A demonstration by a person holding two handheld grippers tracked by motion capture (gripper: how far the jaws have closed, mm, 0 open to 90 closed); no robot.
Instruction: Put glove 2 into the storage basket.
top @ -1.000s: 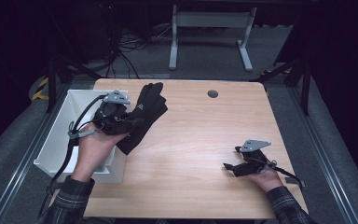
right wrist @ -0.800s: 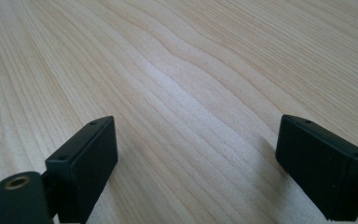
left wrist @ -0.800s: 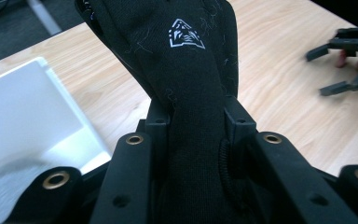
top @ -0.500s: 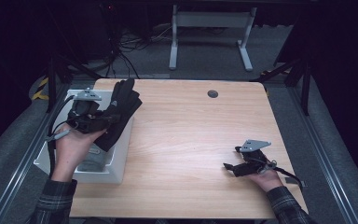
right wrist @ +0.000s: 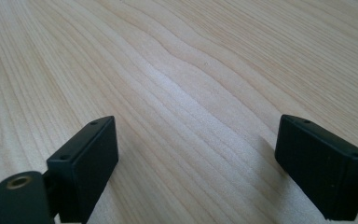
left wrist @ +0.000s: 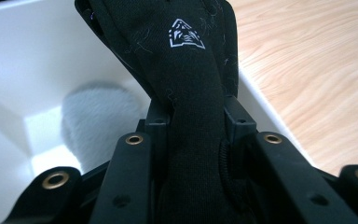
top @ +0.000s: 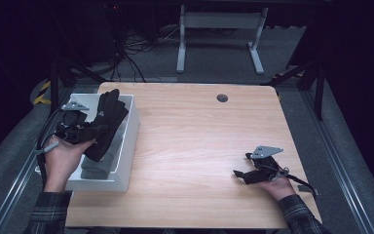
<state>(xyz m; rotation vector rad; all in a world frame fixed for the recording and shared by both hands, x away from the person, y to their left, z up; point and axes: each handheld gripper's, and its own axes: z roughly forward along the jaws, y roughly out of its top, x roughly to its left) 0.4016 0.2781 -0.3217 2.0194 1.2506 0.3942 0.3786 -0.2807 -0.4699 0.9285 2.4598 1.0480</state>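
Two grippers are ours to work with, and we go from the near edge outward. Near right, our right gripper [top: 241, 174] rests low on the bare table [top: 199, 146], its jaws wide with nothing between them, parked well apart from the work, we judge, so it stays out of the way. Near left, our left gripper [top: 88, 132] has its jaws drawn narrow and clamped on a black glove [top: 106, 122], pinched near its cuff end so the rest sticks out free beyond the jaws. We hold it over the white bin [top: 129, 146] at the table's left edge, inside its rim, apparently to drop it in. Under it, on the bin floor, lies a grey folded cloth [left wrist: 95, 121], so the glove would land on that. Farther off, the table's far half is plain wood with a small round grommet [top: 222, 98].
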